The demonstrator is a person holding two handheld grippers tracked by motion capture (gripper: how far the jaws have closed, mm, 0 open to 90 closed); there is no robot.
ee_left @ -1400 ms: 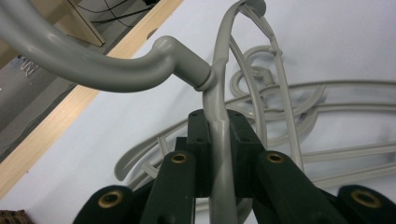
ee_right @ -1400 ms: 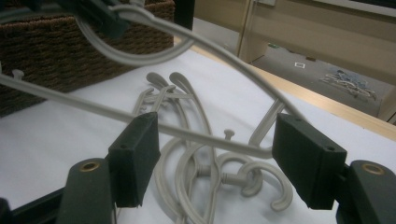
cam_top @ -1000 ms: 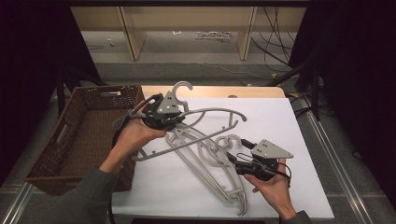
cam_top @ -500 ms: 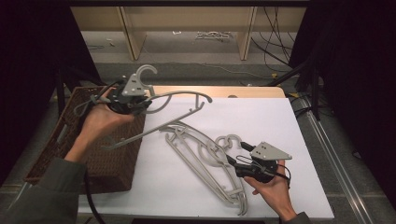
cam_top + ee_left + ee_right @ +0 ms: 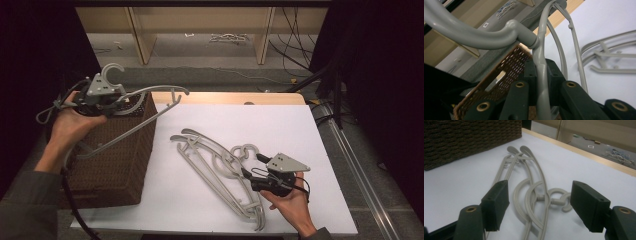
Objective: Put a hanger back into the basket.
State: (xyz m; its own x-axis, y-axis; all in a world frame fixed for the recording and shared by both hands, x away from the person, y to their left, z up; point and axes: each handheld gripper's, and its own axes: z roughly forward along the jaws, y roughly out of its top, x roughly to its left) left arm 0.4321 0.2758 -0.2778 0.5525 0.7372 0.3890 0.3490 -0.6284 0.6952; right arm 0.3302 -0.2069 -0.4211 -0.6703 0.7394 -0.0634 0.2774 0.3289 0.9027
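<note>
Grey plastic is the material of every hanger here. In the high view, one grey plastic clothes hanger (image 5: pixel 131 112) is held above the dark brown woven wicker basket (image 5: pixel 117 160), clamped near its hook by the left gripper (image 5: pixel 102 96). Two more grey hangers (image 5: pixel 220 172) are seen lying overlapped on the white table top (image 5: pixel 300 130) to the right of the basket, with the right gripper (image 5: pixel 265 181) just beside them.

In the left gripper view, the black jaws are shown closed on the held hanger's neck (image 5: pixel 541 75), the basket's rim (image 5: pixel 509 65) below.

In the right gripper view, the jaws are spread apart, empty, and the lying hangers (image 5: pixel 534 195) are framed between them, the basket's wall (image 5: pixel 469 137) beyond.

The job is judged to be loading hangers into the basket: one is about to go in, two are left.
</note>
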